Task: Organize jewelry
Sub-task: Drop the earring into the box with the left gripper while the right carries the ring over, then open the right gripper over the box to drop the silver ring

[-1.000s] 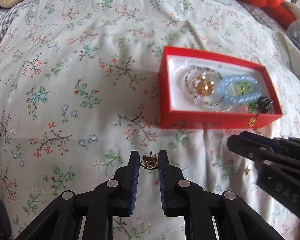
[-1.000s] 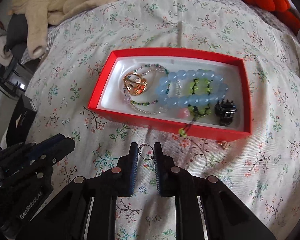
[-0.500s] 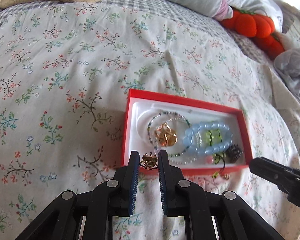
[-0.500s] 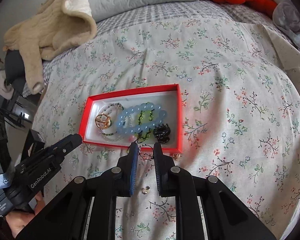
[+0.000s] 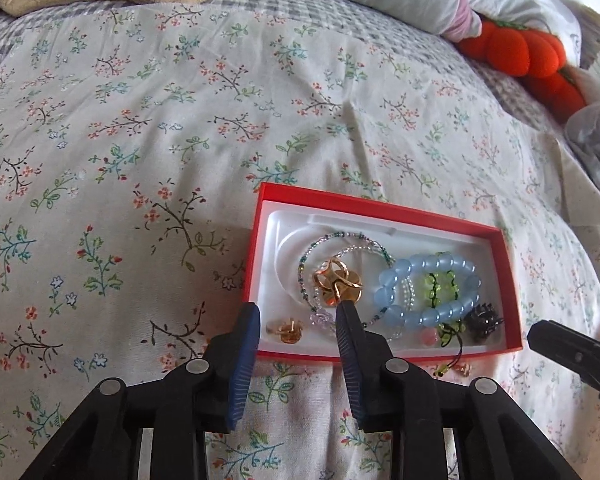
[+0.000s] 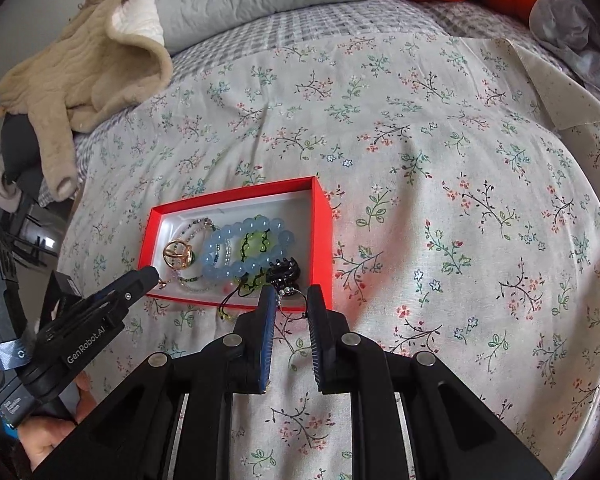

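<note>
**Two small pieces, one crowded box: watch the drop and the snag**

Your left gripper is opening over the near left corner of the red box, and nothing is pressed between its fingers; the small gold earring is lying on the white liner just below them. One left finger is sitting very close to the big gold ring, so pulling away at an angle is risking dragging it or the thin beaded bracelet out.

Your right gripper is clamping a thin ring with tiny beads, hovering over the box's near right corner beside the black hair claw. The hold looks slight; a twist may be enough to flick it onto the floral bedspread, where it hides easily. A green cord is already trailing over the rim, and another small piece is lying outside.
</note>
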Motion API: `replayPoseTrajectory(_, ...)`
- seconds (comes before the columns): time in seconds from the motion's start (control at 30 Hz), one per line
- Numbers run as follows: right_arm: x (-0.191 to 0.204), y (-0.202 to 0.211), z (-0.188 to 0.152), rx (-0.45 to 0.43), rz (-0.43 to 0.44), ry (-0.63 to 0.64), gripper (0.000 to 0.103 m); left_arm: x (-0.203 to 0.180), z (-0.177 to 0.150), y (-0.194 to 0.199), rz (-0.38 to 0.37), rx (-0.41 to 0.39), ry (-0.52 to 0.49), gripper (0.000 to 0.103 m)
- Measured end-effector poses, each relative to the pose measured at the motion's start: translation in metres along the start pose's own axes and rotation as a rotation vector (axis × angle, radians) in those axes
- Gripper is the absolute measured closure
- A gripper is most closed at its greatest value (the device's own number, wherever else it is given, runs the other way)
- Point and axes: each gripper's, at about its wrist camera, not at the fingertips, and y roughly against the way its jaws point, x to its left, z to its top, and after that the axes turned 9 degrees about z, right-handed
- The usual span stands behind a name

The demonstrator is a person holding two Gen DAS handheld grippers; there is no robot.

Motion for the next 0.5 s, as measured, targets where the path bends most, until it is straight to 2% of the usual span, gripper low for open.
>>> replayPoseTrajectory(0.2,0.0,-0.007,0.006,-0.014,-0.001,0.003,0.086,0.005,-0.001,0.01,0.042,-0.024,0.0,0.069)
replayPoseTrajectory(0.37,0.002,-0.017,0.012,-0.021,-0.004,0.008,0.085,0.007,-0.002,0.013,0.045,-0.028,-0.005,0.068)
replayPoseTrajectory(0.5,0.001,-0.021,0.016,-0.053,0.033,0.004,0.084,0.009,-0.004,0.012,0.049,-0.017,-0.01,0.066)
